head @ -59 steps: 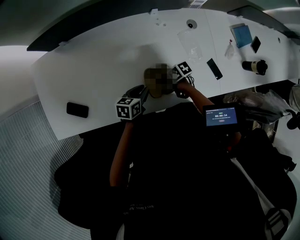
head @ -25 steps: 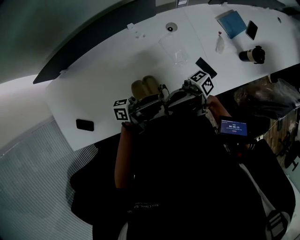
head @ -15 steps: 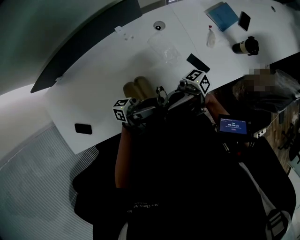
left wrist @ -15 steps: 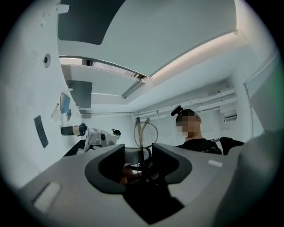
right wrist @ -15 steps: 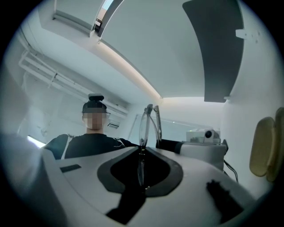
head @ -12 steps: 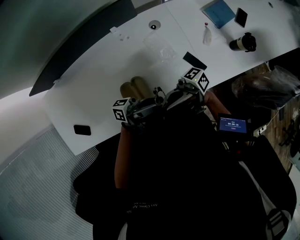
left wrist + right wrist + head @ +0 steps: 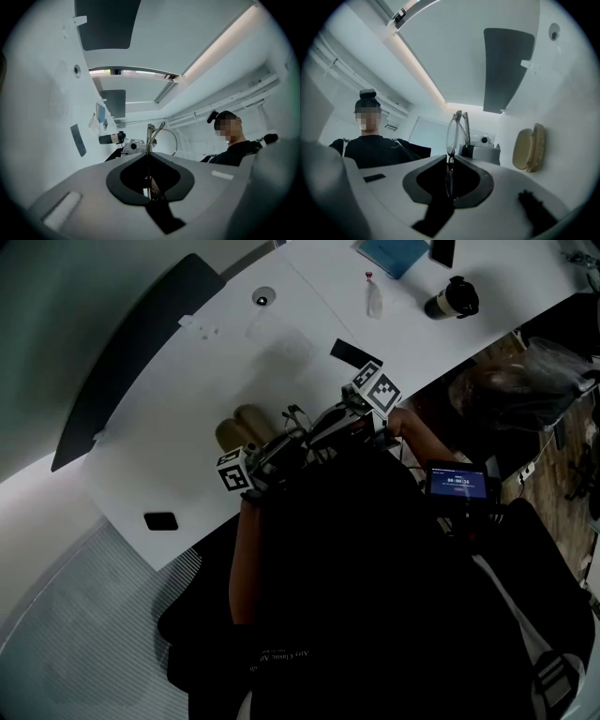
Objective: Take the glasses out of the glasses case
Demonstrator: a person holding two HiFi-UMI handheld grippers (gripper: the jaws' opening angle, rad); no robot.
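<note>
1. Left gripper view: my left gripper (image 7: 148, 154) is closing tight on the glasses (image 7: 151, 133), their thin frame sticking up past the tips.
2. My right gripper (image 7: 451, 158) is pinching the same glasses by a lens rim.
3. I am seeing the glasses case (image 7: 528, 150) lying open on the table (image 7: 187, 399), apart from both grippers, glasses outside it.

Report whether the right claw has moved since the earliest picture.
Yes. The right claw was at the glasses case; now it sits back toward the table's near edge.
</note>
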